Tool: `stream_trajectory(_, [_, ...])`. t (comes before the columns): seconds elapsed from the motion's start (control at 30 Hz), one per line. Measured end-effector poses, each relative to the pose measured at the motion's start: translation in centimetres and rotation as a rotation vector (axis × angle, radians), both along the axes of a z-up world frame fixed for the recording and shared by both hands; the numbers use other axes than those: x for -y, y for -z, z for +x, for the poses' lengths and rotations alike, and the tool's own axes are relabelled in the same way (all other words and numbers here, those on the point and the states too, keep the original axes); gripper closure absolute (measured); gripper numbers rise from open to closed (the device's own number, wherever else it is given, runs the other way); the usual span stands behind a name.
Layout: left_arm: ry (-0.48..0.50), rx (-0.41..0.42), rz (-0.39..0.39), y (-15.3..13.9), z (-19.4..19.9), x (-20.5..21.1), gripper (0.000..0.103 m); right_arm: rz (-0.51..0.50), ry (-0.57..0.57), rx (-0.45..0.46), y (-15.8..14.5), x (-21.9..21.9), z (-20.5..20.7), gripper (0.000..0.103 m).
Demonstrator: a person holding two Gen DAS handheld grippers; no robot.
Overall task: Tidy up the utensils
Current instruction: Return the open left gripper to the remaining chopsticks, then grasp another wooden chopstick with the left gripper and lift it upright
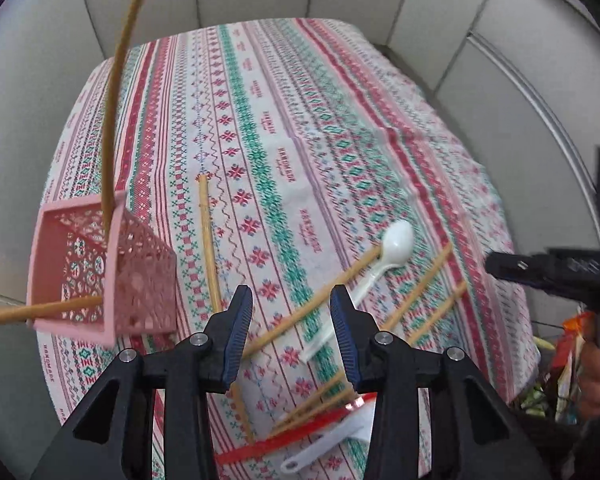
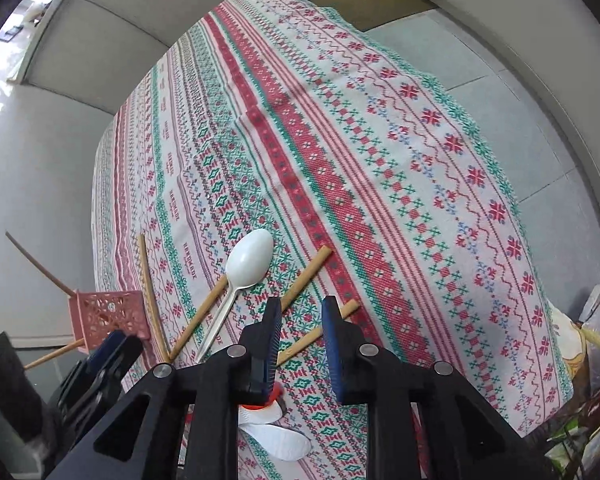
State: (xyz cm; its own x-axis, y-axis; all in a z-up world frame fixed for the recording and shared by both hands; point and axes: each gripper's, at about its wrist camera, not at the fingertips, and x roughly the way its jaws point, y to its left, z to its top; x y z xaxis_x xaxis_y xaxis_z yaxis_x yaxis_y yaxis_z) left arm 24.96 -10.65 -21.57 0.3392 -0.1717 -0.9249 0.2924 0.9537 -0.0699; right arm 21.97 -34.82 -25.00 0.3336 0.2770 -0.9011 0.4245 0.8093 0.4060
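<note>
Covering the whole table, the patterned cloth [image 1: 284, 128] still carries most of your work. Your pink basket [image 1: 100, 272] near its left edge holds only two chopsticks [image 1: 112, 92]; several loose chopsticks [image 1: 209, 240], the white spoon [image 2: 246, 268] and red and white utensils [image 1: 300, 436] lie scattered. Your left gripper [image 1: 292, 344] and right gripper [image 2: 300, 340] both hang over the pile, jaws apart, empty.
</note>
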Motion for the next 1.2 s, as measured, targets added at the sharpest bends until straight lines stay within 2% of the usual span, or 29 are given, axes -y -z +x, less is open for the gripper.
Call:
stream_trajectory(0.13, [-0.051,-0.009,0.109,2.1,2.0,0.7,0.061,0.045,0.008,-0.002,0.0,1.1,-0.5,0.077])
stream_trajectory(0.17, [-0.058,-0.012,0.134,2.5,2.2,0.8,0.061,0.049,0.003,-0.003,0.0,1.2,-0.6,0.069])
stream_trajectory(0.2, [-0.058,-0.016,0.16,3.1,2.2,1.0,0.061,0.05,-0.002,-0.003,-0.1,1.1,-0.6,0.054])
stream_trajectory(0.27, [-0.036,-0.027,0.163,3.7,2.0,1.6,0.061,0.043,-0.011,0.01,-0.3,1.2,-0.6,0.047])
stream_trajectory(0.4, [0.061,-0.041,0.087,3.8,1.4,3.1,0.061,0.013,-0.039,0.026,-1.0,1.4,-0.5,0.047])
stream_trajectory(0.63, [0.166,-0.1,0.08,5.8,1.5,5.3,0.061,0.04,-0.006,-0.016,-0.1,2.7,-1.2,0.047])
stream_trajectory(0.73, [0.155,-0.065,0.108,5.7,1.5,5.6,0.062,0.032,-0.003,-0.021,-0.1,3.0,-1.3,0.047])
stream_trajectory(0.83, [0.133,-0.052,0.098,5.9,2.0,5.6,0.068,0.03,-0.001,-0.029,0.0,3.1,-1.4,0.047])
stream_trajectory(0.97, [0.141,-0.019,0.082,5.8,2.6,6.2,0.07,0.032,-0.002,-0.045,0.5,2.9,-1.3,0.047])
stream_trajectory(1.03, [0.148,0.005,0.082,5.8,2.7,6.6,0.077,0.037,-0.002,-0.055,0.7,2.8,-1.2,0.047])
stream_trajectory(1.07, [0.151,0.011,0.08,5.8,2.9,6.7,0.086,0.039,0.0,-0.061,0.9,2.8,-1.1,0.047])
stream_trajectory(1.2, [0.143,0.013,0.063,5.4,3.0,6.8,0.094,0.043,0.019,-0.084,1.7,2.9,-0.7,0.047])
